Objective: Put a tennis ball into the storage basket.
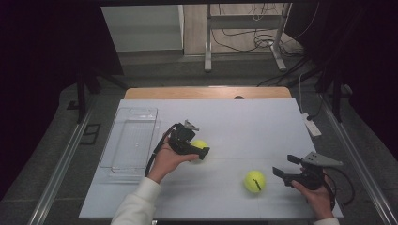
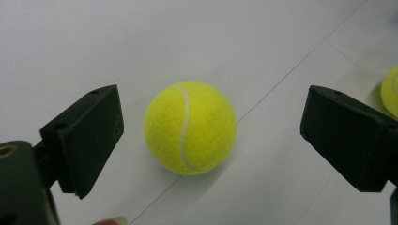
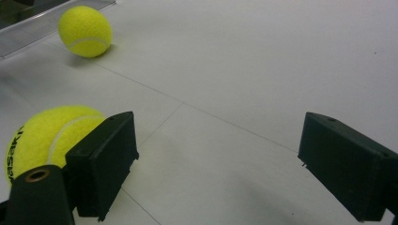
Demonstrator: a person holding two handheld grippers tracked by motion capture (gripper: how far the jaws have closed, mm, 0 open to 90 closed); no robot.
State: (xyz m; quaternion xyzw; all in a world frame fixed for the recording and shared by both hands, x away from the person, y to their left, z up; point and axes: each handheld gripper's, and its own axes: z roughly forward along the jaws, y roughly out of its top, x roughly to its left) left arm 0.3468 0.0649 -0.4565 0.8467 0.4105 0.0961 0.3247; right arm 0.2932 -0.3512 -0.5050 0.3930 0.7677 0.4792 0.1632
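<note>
Both hand-held grippers gape empty, left (image 1: 199, 151) framing a tennis ball (image 2: 190, 127), clear tray (image 1: 130, 140) beside.

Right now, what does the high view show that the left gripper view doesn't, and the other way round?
High view alone: the clear tray at the table's left, the right gripper open beside the near ball, both hands, and the floor and stand beyond the table. Left gripper view alone: the far ball's white seam, and clear gaps between that ball and the two black fingers, so it is not gripped. Shared: the far ball, the left gripper open around it, the white table, and the near ball, cut off at the gripper view's right edge.
</note>
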